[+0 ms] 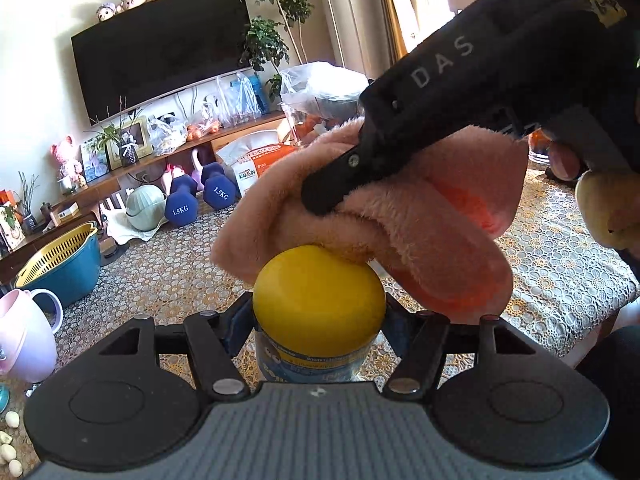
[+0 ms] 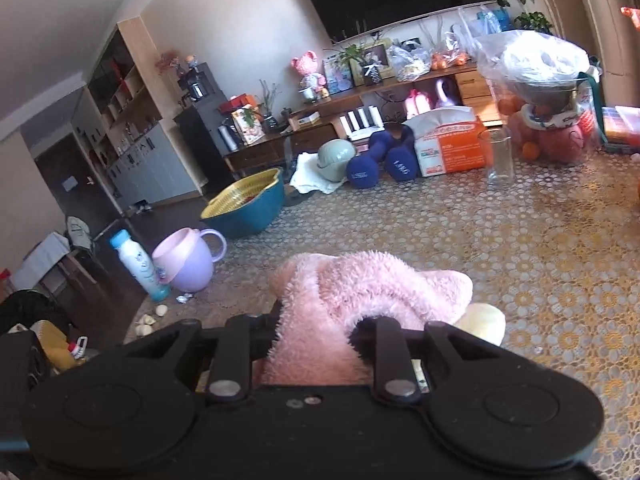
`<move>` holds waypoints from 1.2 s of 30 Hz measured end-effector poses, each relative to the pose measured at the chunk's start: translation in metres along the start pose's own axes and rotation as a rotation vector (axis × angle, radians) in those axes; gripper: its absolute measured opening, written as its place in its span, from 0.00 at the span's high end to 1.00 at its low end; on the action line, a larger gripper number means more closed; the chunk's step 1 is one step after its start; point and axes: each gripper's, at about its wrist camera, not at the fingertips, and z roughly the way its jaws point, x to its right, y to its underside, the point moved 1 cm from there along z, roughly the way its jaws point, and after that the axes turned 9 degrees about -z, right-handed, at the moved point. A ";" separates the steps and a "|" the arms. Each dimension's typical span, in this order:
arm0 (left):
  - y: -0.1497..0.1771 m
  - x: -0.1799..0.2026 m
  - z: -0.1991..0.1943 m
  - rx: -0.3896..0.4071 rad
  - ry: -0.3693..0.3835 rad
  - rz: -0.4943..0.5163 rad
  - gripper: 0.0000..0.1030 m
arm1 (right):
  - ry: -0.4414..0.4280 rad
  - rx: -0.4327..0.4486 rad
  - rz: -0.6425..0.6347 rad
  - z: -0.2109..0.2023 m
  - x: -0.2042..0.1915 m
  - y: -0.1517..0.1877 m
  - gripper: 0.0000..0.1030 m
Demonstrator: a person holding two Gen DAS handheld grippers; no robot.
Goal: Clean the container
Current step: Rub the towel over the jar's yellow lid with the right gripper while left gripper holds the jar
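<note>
A container with a yellow lid (image 1: 318, 290) and a blue-and-white label stands upright between the fingers of my left gripper (image 1: 320, 320), which is shut on it. A fluffy pink cloth (image 1: 400, 216) rests on the far top edge of the lid. My right gripper (image 1: 340, 184) comes in from the upper right, shut on the cloth. In the right wrist view the pink cloth (image 2: 360, 292) bunches between the fingers of the right gripper (image 2: 320, 340), and a bit of the yellow lid (image 2: 482, 320) shows beneath it at the right.
The table has a lace-patterned cover (image 2: 520, 248). On it stand a clear glass (image 2: 500, 156), two blue dumbbells (image 1: 200, 196), a blue basin with a yellow strainer (image 1: 60, 264), a pink jug (image 2: 188, 264), a small bottle (image 2: 138, 264) and bagged fruit (image 2: 536, 80).
</note>
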 end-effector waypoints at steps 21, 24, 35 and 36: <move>0.016 -0.005 -0.013 -0.005 -0.006 -0.016 0.38 | -0.139 -0.116 0.052 0.028 -0.001 0.017 0.76; 0.015 -0.008 -0.013 -0.008 0.002 -0.028 0.38 | -0.122 -0.149 0.059 0.039 0.008 0.022 0.76; 0.000 0.007 0.001 0.010 -0.009 0.033 0.38 | 0.049 -0.125 -0.140 0.004 0.000 0.012 0.76; -0.001 0.009 0.003 0.013 -0.010 0.039 0.38 | 0.038 -0.095 -0.142 -0.005 -0.003 0.007 0.76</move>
